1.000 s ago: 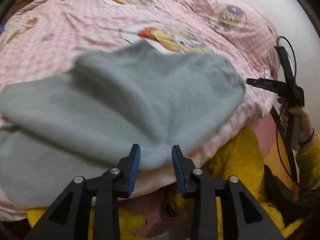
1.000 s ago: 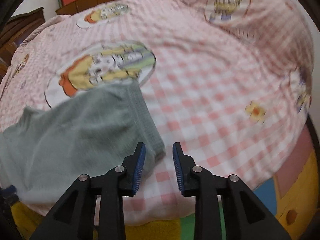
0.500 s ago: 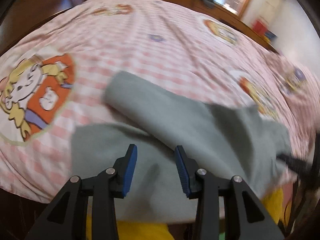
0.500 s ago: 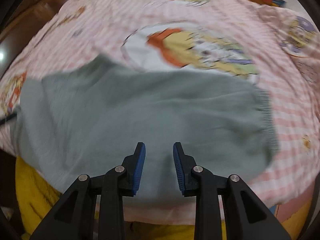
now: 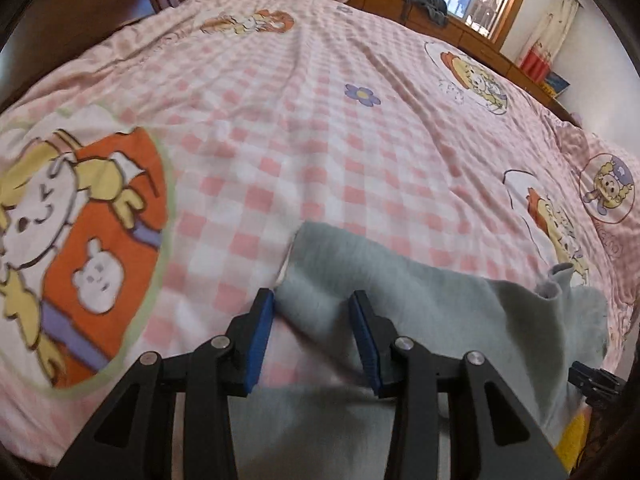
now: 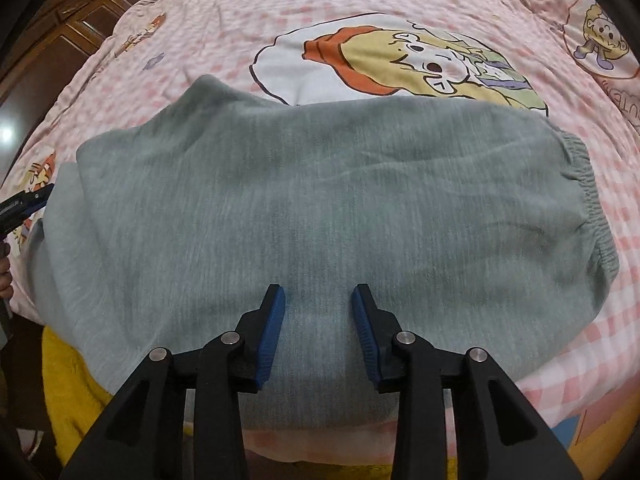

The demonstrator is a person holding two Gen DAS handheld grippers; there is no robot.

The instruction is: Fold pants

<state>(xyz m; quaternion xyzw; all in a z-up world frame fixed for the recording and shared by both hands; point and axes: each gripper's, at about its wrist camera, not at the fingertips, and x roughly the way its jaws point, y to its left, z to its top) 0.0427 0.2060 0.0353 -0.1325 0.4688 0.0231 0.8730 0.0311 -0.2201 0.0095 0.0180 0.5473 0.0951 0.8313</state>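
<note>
Grey fleece pants [image 6: 320, 200] lie folded over on the pink checked bedsheet [image 6: 440, 8] near the bed's front edge, elastic waistband [image 6: 592, 200] at the right. My right gripper [image 6: 318, 312] is open and empty, hovering over the pants' near middle. In the left wrist view the pants [image 5: 420, 312] stretch to the right, and my left gripper [image 5: 312, 320] is open over their left end, jaws either side of the folded edge. The left gripper's tip [image 6: 24, 204] shows at the right wrist view's left edge.
The bedsheet [image 5: 320, 120] carries cartoon prints and spreads far back. Dark wooden furniture [image 5: 100, 4] stands at the left, a wooden headboard [image 5: 460, 24] and window behind. Yellow fleece clothing [image 6: 76, 380] of the person sits below the bed's edge.
Both views have swung: the left gripper moved left to the pants' left end, the right gripper moved over the pants' middle. The pants now lie flatter. Both grippers stayed open.
</note>
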